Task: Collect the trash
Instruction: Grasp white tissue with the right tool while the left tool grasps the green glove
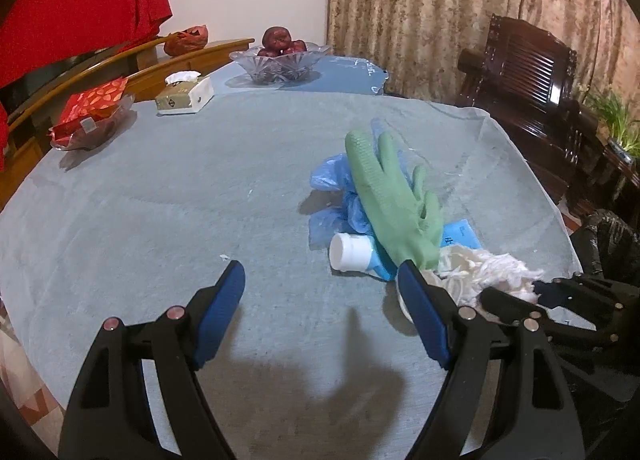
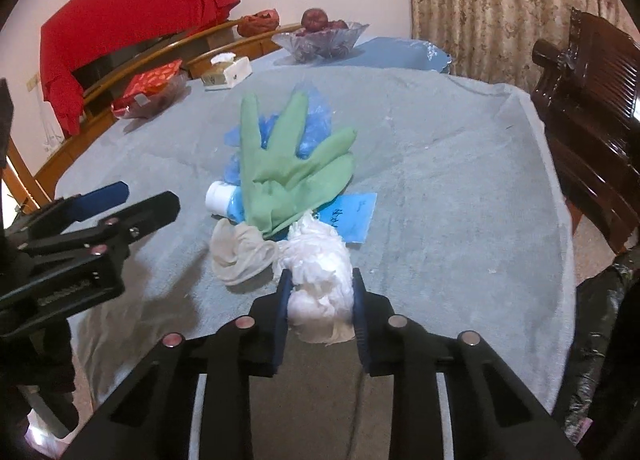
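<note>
Two hand-held grippers: right hand-held gripper [image 2: 320,292] clamps the white tissue wad [image 2: 320,276]; left hand-held gripper [image 1: 320,292] gapes beside green glove [image 1: 394,196], covering perhaps a tube [image 1: 352,252].

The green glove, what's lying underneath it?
Under the green glove lie crumpled blue plastic, a white-capped tube and a blue paper. Most of the tube's body is covered, so any label is hidden.

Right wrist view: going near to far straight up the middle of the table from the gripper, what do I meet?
Right gripper shut on the white tissue wad → green glove → crumpled blue plastic bag → glass fruit bowl at the far edge.
</note>
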Demonstrator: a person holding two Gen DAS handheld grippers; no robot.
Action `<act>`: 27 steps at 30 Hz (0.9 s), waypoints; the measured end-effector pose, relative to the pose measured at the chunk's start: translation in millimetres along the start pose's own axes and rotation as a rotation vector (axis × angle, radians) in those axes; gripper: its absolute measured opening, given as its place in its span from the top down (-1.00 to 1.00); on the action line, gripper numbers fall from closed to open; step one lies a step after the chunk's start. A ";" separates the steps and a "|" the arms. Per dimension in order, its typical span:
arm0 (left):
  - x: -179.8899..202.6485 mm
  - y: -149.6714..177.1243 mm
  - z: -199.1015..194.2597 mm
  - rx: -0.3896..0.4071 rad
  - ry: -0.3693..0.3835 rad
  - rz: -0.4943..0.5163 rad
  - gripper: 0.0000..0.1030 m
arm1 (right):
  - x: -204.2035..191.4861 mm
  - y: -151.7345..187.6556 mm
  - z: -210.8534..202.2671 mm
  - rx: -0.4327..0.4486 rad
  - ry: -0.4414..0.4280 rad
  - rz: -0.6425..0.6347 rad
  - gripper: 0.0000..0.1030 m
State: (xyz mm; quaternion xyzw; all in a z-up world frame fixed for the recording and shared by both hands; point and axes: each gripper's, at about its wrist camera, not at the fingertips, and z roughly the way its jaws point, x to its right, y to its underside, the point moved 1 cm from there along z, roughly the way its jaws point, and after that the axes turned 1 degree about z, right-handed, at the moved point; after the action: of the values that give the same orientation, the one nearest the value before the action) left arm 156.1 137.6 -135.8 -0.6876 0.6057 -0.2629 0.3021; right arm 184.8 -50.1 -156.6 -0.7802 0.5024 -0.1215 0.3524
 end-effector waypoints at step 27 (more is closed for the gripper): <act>71.0 -16.1 56.8 -0.067 0.013 0.081 -0.13 | 61.6 -6.3 -25.3 0.075 0.097 0.114 0.46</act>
State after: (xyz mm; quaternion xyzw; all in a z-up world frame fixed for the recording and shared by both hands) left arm 217.4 74.1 -162.9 -0.6705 0.6435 -0.2346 0.2852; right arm 204.1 -113.0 -144.2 -0.7298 0.5576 -0.1577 0.3629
